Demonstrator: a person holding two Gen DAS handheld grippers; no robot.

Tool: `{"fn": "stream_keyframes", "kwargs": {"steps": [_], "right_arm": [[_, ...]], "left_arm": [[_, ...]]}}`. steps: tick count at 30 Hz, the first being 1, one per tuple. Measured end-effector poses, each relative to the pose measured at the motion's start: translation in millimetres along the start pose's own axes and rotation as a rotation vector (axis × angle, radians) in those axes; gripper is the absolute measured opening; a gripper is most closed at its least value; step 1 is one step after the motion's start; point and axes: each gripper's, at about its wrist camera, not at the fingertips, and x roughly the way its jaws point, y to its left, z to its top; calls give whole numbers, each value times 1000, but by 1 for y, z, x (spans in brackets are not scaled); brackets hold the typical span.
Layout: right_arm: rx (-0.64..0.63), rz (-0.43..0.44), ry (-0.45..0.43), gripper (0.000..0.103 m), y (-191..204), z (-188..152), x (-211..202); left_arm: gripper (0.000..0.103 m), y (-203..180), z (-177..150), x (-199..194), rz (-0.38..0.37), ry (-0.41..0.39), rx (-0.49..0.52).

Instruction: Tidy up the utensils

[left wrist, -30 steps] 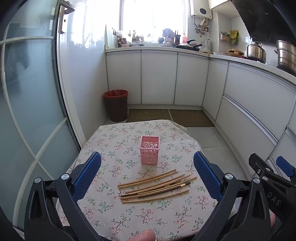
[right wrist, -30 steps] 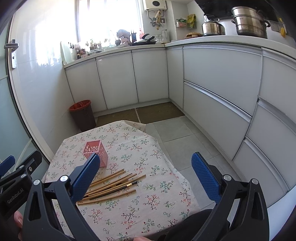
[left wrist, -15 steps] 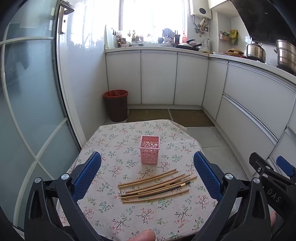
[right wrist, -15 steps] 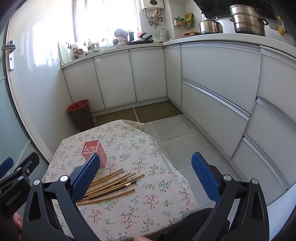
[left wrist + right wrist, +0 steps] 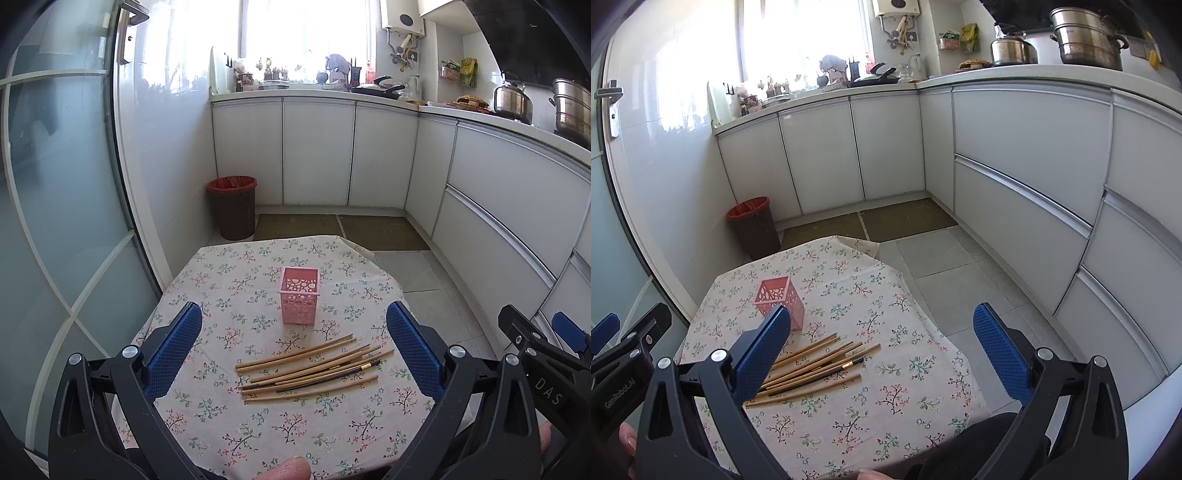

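Fingers of left gripper (image 5: 294,343) and right gripper (image 5: 882,349) spread wide, empty, above the desk (image 5: 229,435). Chopsticks (image 5: 314,367) lie loosely heaped just before the pink holder (image 5: 298,300), not touching it. Risk: crossed sticks may scatter when pinched, or the light holder tip.

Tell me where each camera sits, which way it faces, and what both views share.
Left wrist: sits on the left gripper, above the near table edge, facing the pink holder and chopsticks head-on; open blue fingers and a fingertip show.
Right wrist: sits on the right gripper, further right, angled leftward over the table toward the cabinets; its open fingers show.
Shared: holder, chopsticks, floral tablecloth, red-lined bin; each view catches the other gripper at its edge.
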Motion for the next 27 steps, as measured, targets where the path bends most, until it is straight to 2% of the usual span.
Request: {"fn": "stream_keyframes", "kwargs": {"steps": [27], "right_arm": [[-3, -1, 11, 96, -1, 0, 2]], "left_arm": [[96, 0, -1, 4, 0, 12, 0]]}}
